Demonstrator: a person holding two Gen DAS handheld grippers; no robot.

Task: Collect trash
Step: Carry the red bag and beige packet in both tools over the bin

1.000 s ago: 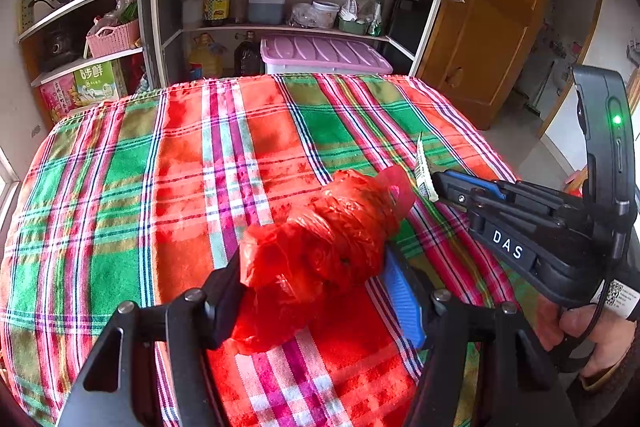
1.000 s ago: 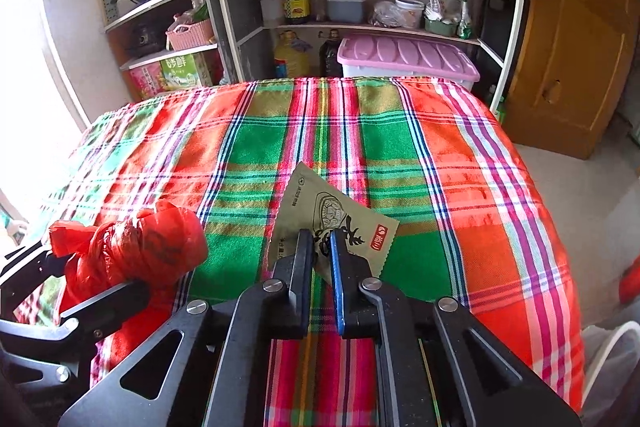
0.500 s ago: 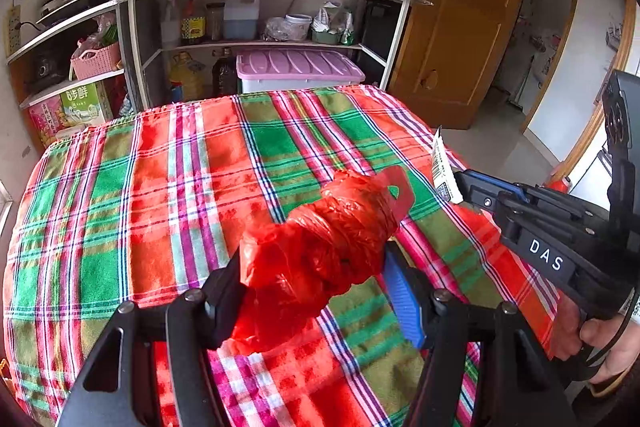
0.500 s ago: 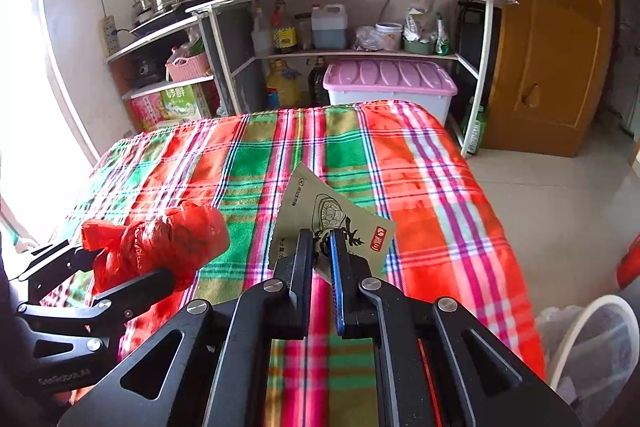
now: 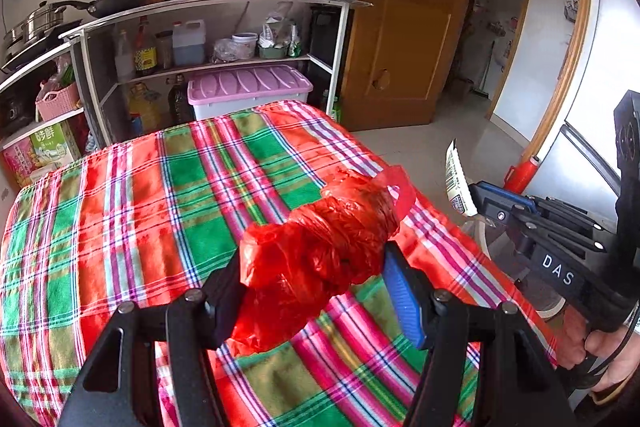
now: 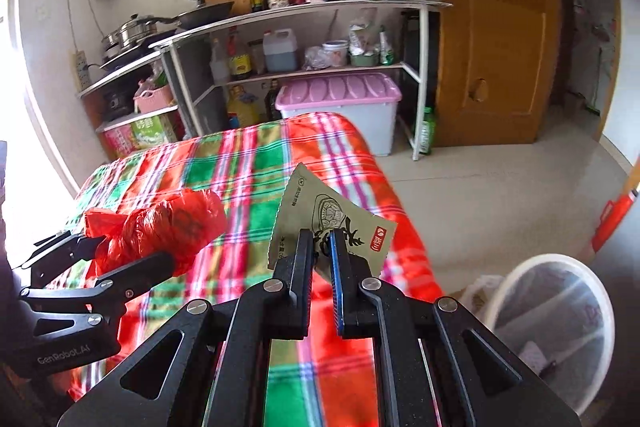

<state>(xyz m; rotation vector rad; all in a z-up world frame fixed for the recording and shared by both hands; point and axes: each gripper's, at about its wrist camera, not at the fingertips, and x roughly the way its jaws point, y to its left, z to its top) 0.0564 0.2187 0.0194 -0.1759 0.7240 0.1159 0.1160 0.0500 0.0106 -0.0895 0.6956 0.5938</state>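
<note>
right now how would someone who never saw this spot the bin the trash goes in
Start at the plaid-covered table, then look to the floor off its right corner. There stands the white bin, round-rimmed, lined with a clear bag. It is the only open container on the floor.

The left tool (image 5: 316, 291), matt black plastic with one smooth blue pad, holds a crinkled, glossy red plastic bag (image 5: 320, 247). The right tool (image 6: 322, 255) grips a matt olive packet (image 6: 332, 215) that looks like printed paper or foil. A woven plaid cloth (image 5: 160, 195) covers the tabletop. The white bin (image 6: 560, 327) is smooth plastic with a thin translucent liner.
</note>
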